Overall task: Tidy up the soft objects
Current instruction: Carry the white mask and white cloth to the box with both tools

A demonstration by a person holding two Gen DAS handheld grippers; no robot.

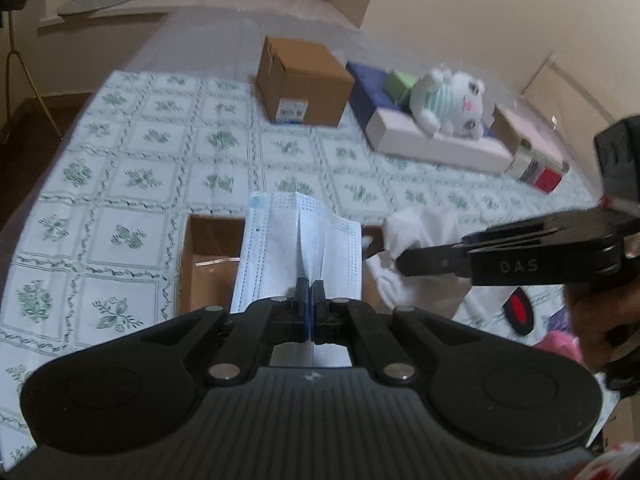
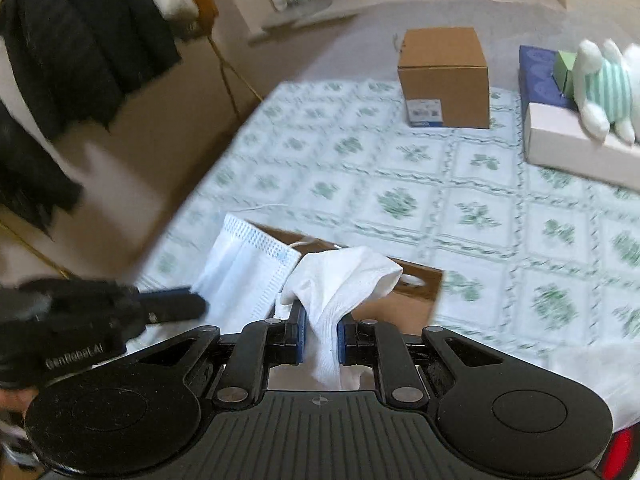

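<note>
My left gripper point(image 1: 309, 292) is shut on a light blue face mask point(image 1: 298, 252) and holds it above an open cardboard box point(image 1: 208, 264) on the green-patterned tablecloth. My right gripper point(image 2: 320, 330) is shut on a white cloth point(image 2: 344, 280) and holds it over the same box point(image 2: 412, 296), next to the mask point(image 2: 244, 268). In the left wrist view the right gripper point(image 1: 404, 260) comes in from the right with the white cloth point(image 1: 416, 228). In the right wrist view the left gripper point(image 2: 196, 304) comes in from the left.
A closed brown carton point(image 1: 304, 84) stands at the back of the tablecloth point(image 1: 120, 168). A white plush toy point(image 1: 452, 104) lies on flat boxes point(image 1: 432, 140) at the back right. A small printed box point(image 1: 540, 168) lies beside them. A dark jacket point(image 2: 80, 32) hangs to the left.
</note>
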